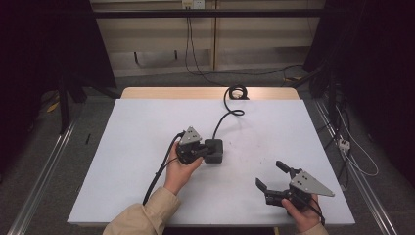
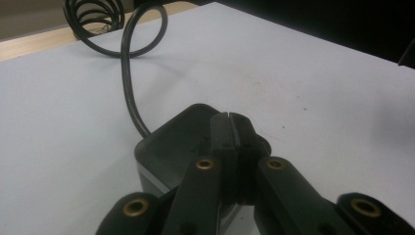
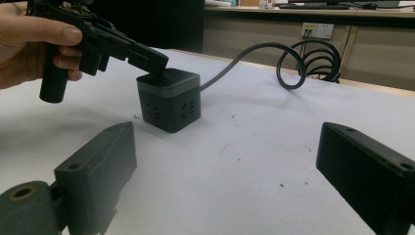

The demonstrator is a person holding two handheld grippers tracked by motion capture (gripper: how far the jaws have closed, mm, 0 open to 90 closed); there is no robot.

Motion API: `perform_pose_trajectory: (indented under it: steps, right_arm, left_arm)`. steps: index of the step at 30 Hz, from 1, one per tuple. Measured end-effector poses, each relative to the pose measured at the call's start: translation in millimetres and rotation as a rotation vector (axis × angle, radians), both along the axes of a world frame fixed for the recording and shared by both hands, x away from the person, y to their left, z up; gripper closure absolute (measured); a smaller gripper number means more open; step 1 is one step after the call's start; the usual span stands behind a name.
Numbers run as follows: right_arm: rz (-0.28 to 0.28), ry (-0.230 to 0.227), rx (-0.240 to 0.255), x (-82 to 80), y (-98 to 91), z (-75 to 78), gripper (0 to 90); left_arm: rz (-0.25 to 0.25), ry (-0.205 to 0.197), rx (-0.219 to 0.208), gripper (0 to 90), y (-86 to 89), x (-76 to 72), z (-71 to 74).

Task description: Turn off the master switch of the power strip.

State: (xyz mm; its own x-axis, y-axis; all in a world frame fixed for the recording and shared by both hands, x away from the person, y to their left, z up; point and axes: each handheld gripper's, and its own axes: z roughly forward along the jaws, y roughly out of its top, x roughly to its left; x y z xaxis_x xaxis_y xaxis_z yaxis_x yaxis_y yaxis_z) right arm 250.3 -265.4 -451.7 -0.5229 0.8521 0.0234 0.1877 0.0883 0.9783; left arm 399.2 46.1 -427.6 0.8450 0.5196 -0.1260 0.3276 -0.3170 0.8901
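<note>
A black cube-shaped power socket stands near the middle of the white table, its thick black cord running back to a coil at the far edge. My left gripper is shut, its jaws pressed together with the tips resting on the cube's top. The right gripper view shows the same: the left gripper tips down onto the cube. My right gripper is open near the front right of the table, with nothing between its fingers.
The white table surface has free room left and right of the cube. The cord's coil lies at the far wooden edge. Cables and a power strip lie on the floor at the right.
</note>
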Motion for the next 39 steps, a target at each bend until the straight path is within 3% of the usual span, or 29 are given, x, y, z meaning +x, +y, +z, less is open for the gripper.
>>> perform_pose_trajectory:
  steps: [4,11,19,23,27,39]
  right_arm:
    - [0.000,0.000,0.001,-0.2,0.0,-0.1,7.5]
    - [-0.002,-0.003,0.000,-1.6,-0.5,0.6,7.5]
    - [0.004,0.000,-0.002,0.4,1.1,0.1,7.5]
    - [0.010,0.002,0.000,2.2,3.1,-0.1,7.5]
    - [0.020,0.000,-0.005,2.7,4.4,0.1,7.6]
    - [0.021,0.001,-0.003,3.7,5.1,0.2,7.6]
  left_arm:
    - [0.005,-0.002,-0.012,85.1,0.6,-1.7,2.7]
    - [0.024,0.015,-0.037,67.1,5.6,-2.8,8.6]
    - [0.069,0.044,-0.050,35.3,13.0,-3.7,14.3]
    - [0.075,0.036,-0.054,19.3,18.0,-5.2,18.0]
    - [0.068,0.026,-0.051,12.5,24.2,-7.3,21.2]
    - [0.057,0.018,-0.080,7.6,47.4,-12.0,22.7]
